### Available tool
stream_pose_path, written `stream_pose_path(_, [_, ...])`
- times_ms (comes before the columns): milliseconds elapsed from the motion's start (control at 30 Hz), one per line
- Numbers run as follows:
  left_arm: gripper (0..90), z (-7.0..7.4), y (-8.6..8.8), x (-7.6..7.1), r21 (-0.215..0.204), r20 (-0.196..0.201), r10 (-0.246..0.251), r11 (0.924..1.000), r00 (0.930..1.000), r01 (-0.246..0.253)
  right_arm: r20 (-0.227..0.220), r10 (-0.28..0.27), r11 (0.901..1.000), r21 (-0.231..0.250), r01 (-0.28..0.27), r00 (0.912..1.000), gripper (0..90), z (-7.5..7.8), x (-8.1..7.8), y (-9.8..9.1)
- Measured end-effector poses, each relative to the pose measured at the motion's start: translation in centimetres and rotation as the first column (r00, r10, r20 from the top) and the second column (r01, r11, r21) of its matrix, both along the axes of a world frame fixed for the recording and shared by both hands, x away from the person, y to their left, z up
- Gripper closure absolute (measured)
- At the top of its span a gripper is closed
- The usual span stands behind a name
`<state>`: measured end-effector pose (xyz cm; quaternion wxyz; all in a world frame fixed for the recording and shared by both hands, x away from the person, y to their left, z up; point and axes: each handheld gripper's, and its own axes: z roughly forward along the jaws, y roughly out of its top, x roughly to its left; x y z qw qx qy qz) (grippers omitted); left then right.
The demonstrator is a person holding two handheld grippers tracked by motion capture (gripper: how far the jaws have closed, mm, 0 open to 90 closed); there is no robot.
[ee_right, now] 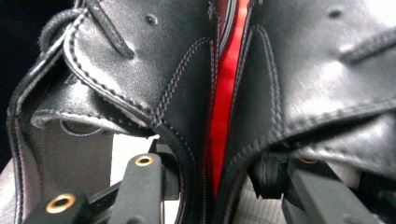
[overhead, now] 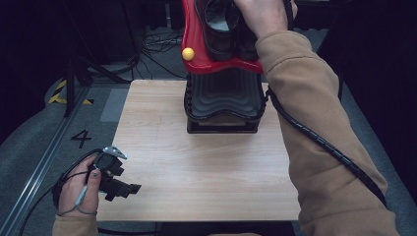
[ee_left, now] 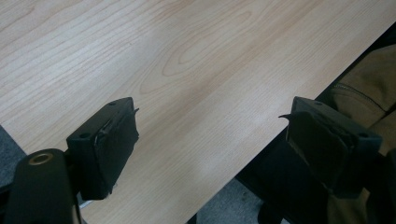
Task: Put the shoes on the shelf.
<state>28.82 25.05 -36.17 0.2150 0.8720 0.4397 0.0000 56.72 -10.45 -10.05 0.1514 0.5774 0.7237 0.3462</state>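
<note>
While the left gripper (overhead: 129,179) idles at 8 o'clock on the table (overhead: 196,167), jaws spread wide over bare wood with nothing between them, all the action is up at 12 o'clock. That's where the pair of black shoes (overhead: 221,29) sits in the red holder (overhead: 196,44), above the black ribbed stand (overhead: 223,98), a yellow knob (overhead: 188,53) at the holder's 9 o'clock side.

The right hand (overhead: 260,14) reaches in over the top. Through the right gripper view, the right gripper (ee_right: 224,161) straddles the two neighbouring collars: one jaw down inside the left shoe (ee_right: 140,70), the other under the right shoe (ee_right: 317,60), a red strip between them. The jaws stand about half apart and the pads look clear of the leather, so this reads as released, not gripping.

To do this well, I'd say settle both pads squarely on the collars before squeezing, catch both shoes evenly, and lift straight toward 12 o'clock so neither heel snags the red rim.
</note>
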Motion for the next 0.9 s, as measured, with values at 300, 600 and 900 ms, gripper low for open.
stream_pose_path(300, [16.9,0.2,-0.2,0.0,0.005,0.003,-0.001,1.0,1.0,0.001,0.05,0.101,0.9946,0.019,-0.102,0.9936,53.4,2.1,-3.6,-2.9])
stream_pose_path(600, [16.9,0.4,-0.4,-0.1,0.008,0.005,-0.002,1.0,1.0,0.002,0.05,0.186,0.9823,0.008,-0.187,0.9812,50.4,3.1,-7.7,-6.9])
stream_pose_path(900, [16.9,0.5,-0.6,0.5,0.014,0.007,-0.011,0.9998,0.9999,0.011,0.033,0.239,0.9704,-0.044,-0.237,0.9705,47.3,3.1,-12.0,-10.8])
